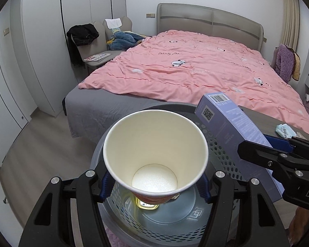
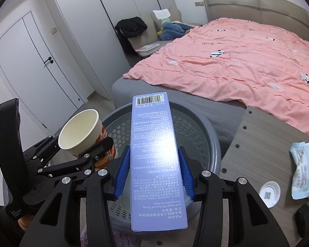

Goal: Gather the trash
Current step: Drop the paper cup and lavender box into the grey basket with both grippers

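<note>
Both pieces of trash hang over the bin [image 2: 213, 135] now, ready to drop: the left gripper [image 1: 154, 187] has its jaws clamped on the paper cup [image 1: 155, 150], the right gripper [image 2: 154, 171] squeezes the toothpaste box [image 2: 154, 144] by its long sides. Open basket below, table [image 2: 257, 144] edge close on the right, with a wrapper [image 2: 300, 168] left there.

My left wrist view looks steeply down, close over the grey basket [image 1: 220, 144], facing the bed [image 1: 195, 70]. My right wrist view sits rightward, also close, sharing the basket [image 2: 195, 127], bed [image 2: 247, 61] and wardrobe [image 2: 82, 20].
</note>
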### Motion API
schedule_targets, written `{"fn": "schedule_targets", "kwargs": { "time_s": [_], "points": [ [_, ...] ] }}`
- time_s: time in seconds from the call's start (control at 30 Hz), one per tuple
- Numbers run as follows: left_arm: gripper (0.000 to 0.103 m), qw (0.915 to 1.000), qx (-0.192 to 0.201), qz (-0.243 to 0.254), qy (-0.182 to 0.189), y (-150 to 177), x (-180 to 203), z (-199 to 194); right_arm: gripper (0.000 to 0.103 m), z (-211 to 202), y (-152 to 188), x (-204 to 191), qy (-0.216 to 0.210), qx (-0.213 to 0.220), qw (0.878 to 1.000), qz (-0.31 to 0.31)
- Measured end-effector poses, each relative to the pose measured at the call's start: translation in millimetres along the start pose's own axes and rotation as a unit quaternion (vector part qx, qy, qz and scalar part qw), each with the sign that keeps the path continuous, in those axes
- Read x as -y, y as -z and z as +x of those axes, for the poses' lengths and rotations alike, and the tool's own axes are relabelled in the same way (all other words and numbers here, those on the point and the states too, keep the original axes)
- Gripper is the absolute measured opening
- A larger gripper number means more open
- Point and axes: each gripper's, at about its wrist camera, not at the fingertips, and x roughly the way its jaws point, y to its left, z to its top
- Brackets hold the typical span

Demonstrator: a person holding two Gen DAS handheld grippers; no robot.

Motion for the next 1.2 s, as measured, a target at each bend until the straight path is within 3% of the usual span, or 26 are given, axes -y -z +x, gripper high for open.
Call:
{"fn": "schedule_targets", "kwargs": {
  "time_s": [0.13,0.2,0.23,0.33,1.2],
  "points": [
    [0.062,1.0,-0.003,-0.005,-0.003,-1.0,-6.6,5.5,0.046,9.6,-3.6,-3.2,0.002,-0.008,1.0,-0.004],
    [0.067,0.9999,-0.004,-0.008,-0.005,-0.4,-10.4,6.4,0.047,11.5,-5.5,-4.3,0.004,-0.007,1.0,-0.004],
    [0.073,0.9999,-0.005,-0.01,-0.007,0.0,-10.6,5.9,0.049,11.3,-5.7,-4.8,0.004,-0.005,1.0,-0.004],
    [0.076,0.9998,-0.002,-0.015,-0.01,2.5,-15.8,3.6,0.065,8.6,-5.8,-6.2,0.006,0.004,1.0,-0.005],
    [0.077,0.9993,0.001,-0.028,-0.027,17.8,-20.7,-16.4,0.067,-2.9,9.8,-11.8,0.025,0.006,1.0,-0.014]
  ]
}}
